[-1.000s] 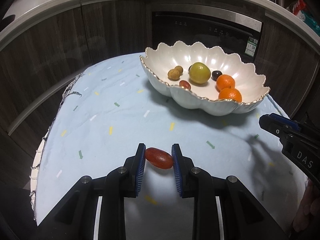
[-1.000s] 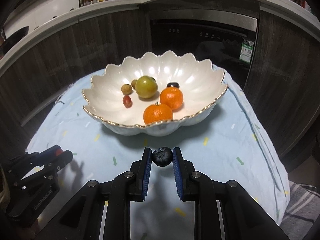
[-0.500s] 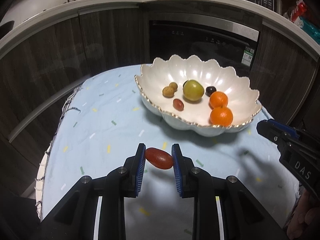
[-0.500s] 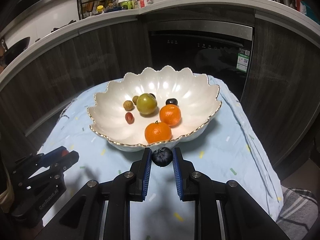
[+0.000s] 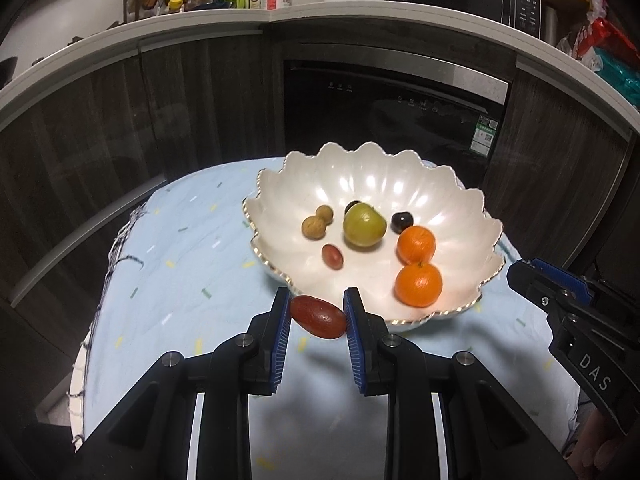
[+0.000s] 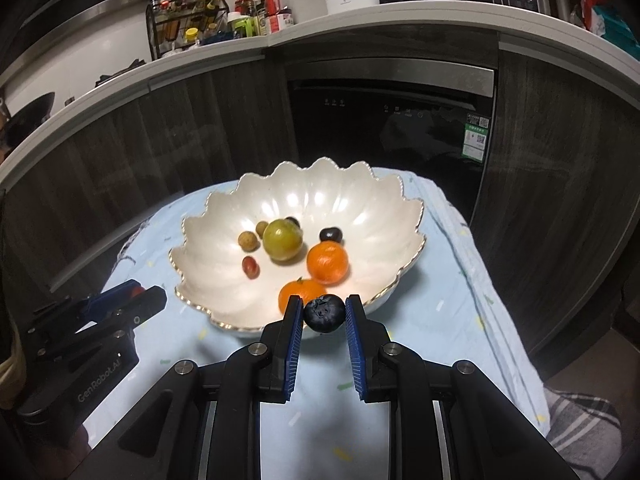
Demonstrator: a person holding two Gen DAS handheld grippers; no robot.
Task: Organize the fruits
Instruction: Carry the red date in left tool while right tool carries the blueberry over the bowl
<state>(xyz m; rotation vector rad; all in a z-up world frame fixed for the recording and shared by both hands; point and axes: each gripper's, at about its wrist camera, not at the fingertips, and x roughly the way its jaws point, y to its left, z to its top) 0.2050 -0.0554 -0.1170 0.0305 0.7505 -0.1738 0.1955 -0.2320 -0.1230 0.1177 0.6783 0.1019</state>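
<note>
Jaws of the left gripper [image 5: 317, 317] are clamped on an oblong red grape tomato [image 5: 318, 317], held clear above the worktop's pale blue cloth [image 5: 180, 272] just short of the near rim of the scalloped white bowl [image 5: 400, 184]. Jaws of the right gripper [image 6: 323, 314] are closed on a dark blueberry [image 6: 323, 313], held at the bowl's near rim. Inside the bowl lie two oranges [image 5: 418, 283], a green round fruit [image 5: 364, 225], a small red fruit [image 5: 332, 256], two tan longans [image 5: 313, 227] and a dark fruit [image 5: 401, 221].
</note>
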